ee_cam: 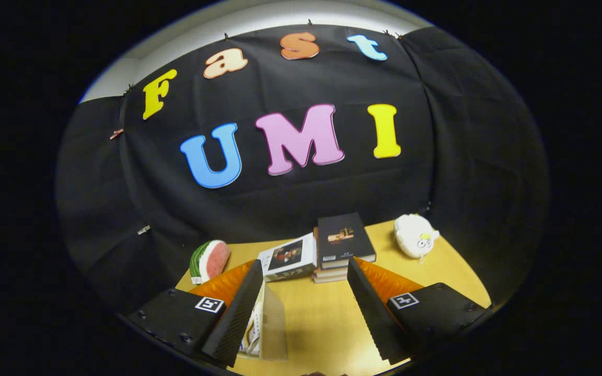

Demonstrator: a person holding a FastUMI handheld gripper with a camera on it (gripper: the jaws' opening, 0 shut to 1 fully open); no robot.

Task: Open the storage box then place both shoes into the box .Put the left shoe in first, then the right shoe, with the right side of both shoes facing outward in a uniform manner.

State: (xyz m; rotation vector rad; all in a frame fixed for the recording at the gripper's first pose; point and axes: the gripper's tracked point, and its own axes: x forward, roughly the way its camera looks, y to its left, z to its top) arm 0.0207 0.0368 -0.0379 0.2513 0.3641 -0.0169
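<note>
Presently the gripper (301, 308) is held above a wooden table (327, 324) with its two fingers spread well apart and nothing clamped between them; bare tabletop lies in the gap. Just inside the left finger (235, 313), and partly hidden behind it, stands a translucent storage box (272, 326), its clear wall upright; something pale with dark lacing shows through the box at the finger's edge, possibly a shoe (251, 334), though the view is too obstructed to confirm. Contact between finger and box cannot be established. Beyond the fingertips, toward the back of the table, a stack of books (340, 245) lies flat, a dark-covered volume uppermost. A white-bordered book (288, 258) leans just to the left of that stack, touching or nearly touching it. Further left, beyond the left finger, a watermelon-slice toy (209, 261) rests near the table's edge. To the right of the books, beyond the right finger (371, 313), a white plush toy (416, 236) with cartoon eyes sits near the far corner, well apart from the stack.
</note>
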